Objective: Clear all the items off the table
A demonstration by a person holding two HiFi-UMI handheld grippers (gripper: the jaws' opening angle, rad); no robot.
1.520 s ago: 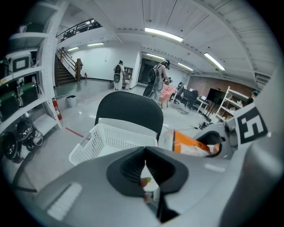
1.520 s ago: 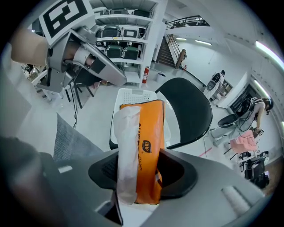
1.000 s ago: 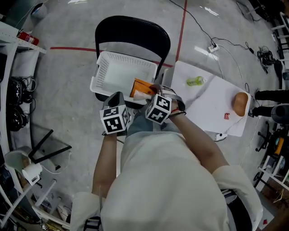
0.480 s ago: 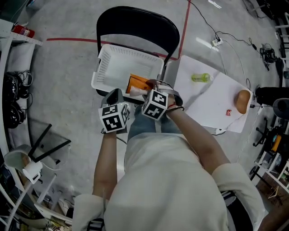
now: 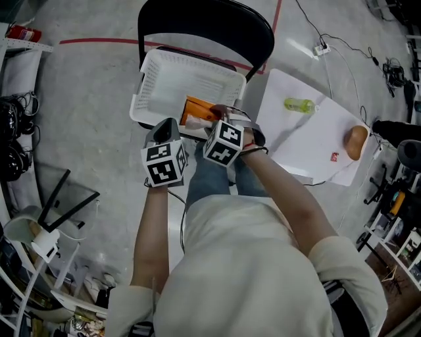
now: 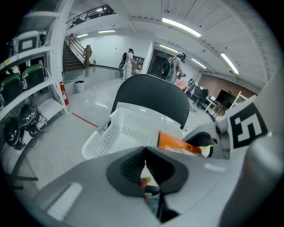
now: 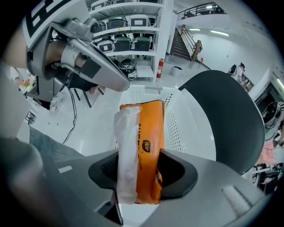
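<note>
A black chair stands on the grey floor, and beside it, to the right in the head view, is a white tabletop. A white perforated basket sits on the chair's seat. The left gripper hangs at the basket's near edge with its jaws pressed together and nothing between them. The right gripper, just beside it, is clamped on an orange packet with a white plastic end, held over the basket's near right corner. On the tabletop lie a brown rounded item near the far right edge, a green bottle on its side, and a small red item.
</note>
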